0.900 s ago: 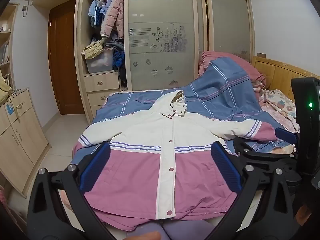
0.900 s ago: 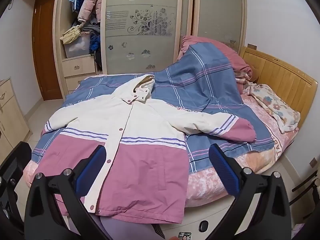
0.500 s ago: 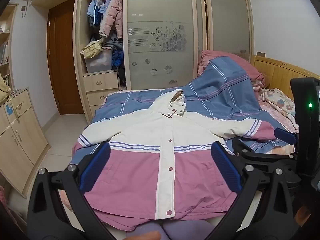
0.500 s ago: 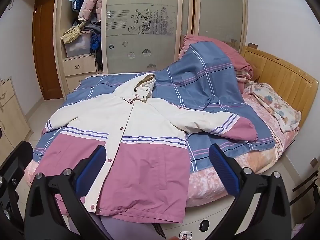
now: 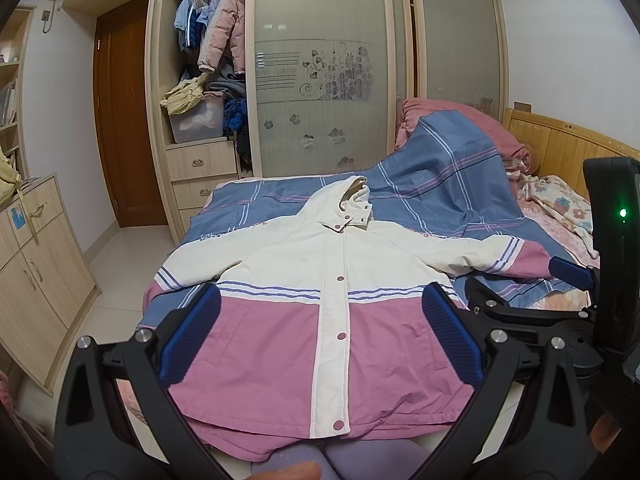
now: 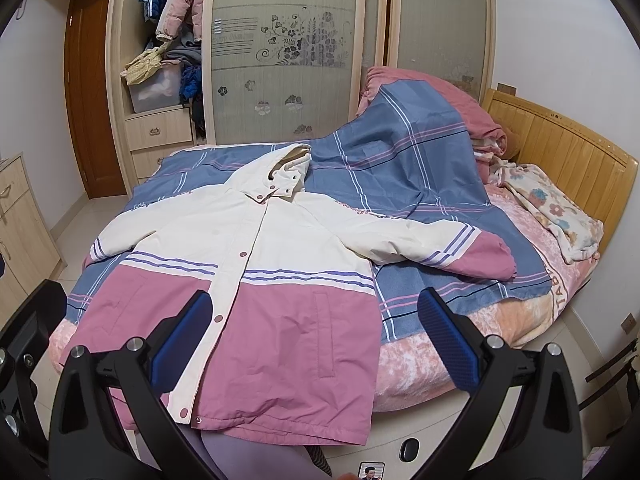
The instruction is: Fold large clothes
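Blue plaid quilt (image 6: 404,168) (heaped rightward) before a wardrobe (image 6: 280,40).

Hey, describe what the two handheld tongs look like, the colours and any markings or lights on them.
Both tongs, left and right, have matte black plastic frames with silver bolt heads at the joints. Each carries two long fingers faced with ribbed dark blue pads. Seen from the left camera, the right unit's black housing shows a small green light. No cables or sleeves are visible.
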`<state>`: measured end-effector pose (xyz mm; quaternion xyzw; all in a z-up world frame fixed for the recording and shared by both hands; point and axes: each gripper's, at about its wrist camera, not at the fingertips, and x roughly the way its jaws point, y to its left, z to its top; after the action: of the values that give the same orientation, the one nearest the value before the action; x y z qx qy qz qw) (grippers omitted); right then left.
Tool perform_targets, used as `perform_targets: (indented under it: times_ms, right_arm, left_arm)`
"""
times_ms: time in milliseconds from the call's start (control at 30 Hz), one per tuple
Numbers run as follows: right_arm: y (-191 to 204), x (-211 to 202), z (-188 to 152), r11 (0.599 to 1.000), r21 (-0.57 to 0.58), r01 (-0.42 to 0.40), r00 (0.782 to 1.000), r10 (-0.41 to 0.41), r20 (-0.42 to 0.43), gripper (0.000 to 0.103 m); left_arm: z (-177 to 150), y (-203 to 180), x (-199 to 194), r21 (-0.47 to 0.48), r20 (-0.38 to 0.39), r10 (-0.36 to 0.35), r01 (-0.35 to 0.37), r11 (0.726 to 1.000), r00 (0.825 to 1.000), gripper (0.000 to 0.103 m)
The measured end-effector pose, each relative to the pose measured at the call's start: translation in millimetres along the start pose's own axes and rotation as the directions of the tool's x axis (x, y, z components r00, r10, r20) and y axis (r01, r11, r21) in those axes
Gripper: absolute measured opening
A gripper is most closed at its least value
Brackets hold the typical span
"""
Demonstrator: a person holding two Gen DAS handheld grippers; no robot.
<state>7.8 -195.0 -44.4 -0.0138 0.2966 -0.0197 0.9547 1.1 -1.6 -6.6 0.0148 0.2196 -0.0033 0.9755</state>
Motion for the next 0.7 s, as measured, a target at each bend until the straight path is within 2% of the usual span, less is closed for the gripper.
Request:
perform_targets:
  times_ms: [700]
  right_arm:
    - [-0.3,2.7,-1.1,1.000,-0.001,-0.003,1.000,0.003,-0.007,0.102]
  left_arm:
    - [1.4,0.6,1.4,0.001,-0.006,-0.002,0.002,1.000,1.000,0.101]
